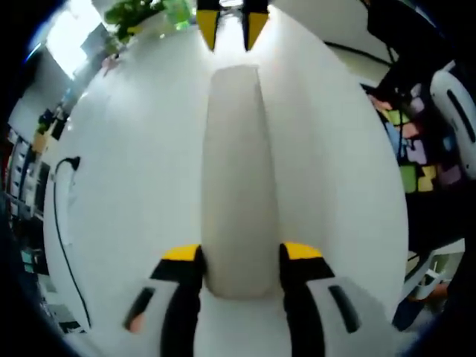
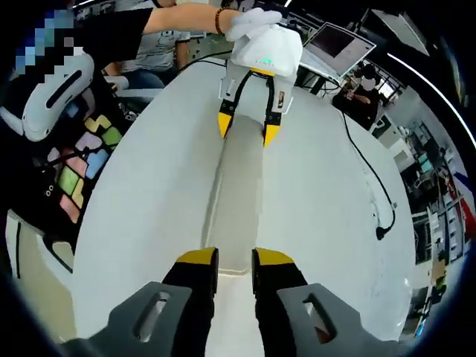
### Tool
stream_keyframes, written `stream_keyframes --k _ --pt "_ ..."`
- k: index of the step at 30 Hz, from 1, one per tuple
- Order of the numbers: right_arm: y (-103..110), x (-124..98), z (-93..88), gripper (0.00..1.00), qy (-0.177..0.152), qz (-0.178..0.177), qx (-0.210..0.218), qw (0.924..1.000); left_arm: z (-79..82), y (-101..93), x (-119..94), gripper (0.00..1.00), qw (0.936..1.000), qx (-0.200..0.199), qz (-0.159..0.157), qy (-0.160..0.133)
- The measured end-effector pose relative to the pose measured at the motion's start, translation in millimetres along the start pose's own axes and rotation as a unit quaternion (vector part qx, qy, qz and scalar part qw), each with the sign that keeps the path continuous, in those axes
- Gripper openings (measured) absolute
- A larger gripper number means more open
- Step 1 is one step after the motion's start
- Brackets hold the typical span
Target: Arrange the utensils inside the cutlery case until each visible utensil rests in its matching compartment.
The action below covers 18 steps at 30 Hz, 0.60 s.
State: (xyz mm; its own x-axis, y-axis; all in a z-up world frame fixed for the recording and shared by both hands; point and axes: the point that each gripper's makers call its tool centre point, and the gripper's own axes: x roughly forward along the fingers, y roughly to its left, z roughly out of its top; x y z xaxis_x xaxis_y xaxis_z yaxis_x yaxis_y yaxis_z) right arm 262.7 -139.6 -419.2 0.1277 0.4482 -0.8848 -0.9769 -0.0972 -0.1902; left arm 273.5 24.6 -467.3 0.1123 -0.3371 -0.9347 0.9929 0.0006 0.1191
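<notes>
I hold one gripper in each hand, and both point at a long white cutlery case [image 1: 239, 178] that lies closed on the big white table [image 1: 134, 193]. In the left gripper view, my left gripper [image 1: 243, 256] has its yellow-tipped jaws spread wide, one on each side of the near end of the case. They sit just beside the case, but I cannot tell if they touch its sides. So this gripper is not squeezing anything that I can see. At the far end of the case, the two yellow tips of my right gripper [image 1: 231, 30] point back at me from the top of the view. In the right gripper view, my right gripper [image 2: 234, 260] has its jaws apart too, with a gap between the yellow tips. The near end of the case [image 2: 242, 216] sits just past those tips, and nothing is held between them. Across the case, the left gripper [image 2: 246, 128] shows with its jaws parted over the far end, and a gloved hand [image 2: 249, 22] holds it from above. A black cable [image 2: 372, 186] lies on the table, off to one side. I cannot see any utensils, since the case hides what is inside.
</notes>
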Motion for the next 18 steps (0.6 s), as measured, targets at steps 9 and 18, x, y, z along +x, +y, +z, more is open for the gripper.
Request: stream_keyframes --k 9,18 --pt "3.5 19.6 -13.0 0.00 0.055 0.038 0.059 0.9960 0.7 -1.0 0.6 0.44 0.9995 -0.020 -0.019 -0.019" --pt "6.8 21.0 -16.5 0.00 0.079 0.037 0.066 0.9940 1.7 -2.7 2.5 0.44 0.9994 -0.022 -0.017 -0.023"
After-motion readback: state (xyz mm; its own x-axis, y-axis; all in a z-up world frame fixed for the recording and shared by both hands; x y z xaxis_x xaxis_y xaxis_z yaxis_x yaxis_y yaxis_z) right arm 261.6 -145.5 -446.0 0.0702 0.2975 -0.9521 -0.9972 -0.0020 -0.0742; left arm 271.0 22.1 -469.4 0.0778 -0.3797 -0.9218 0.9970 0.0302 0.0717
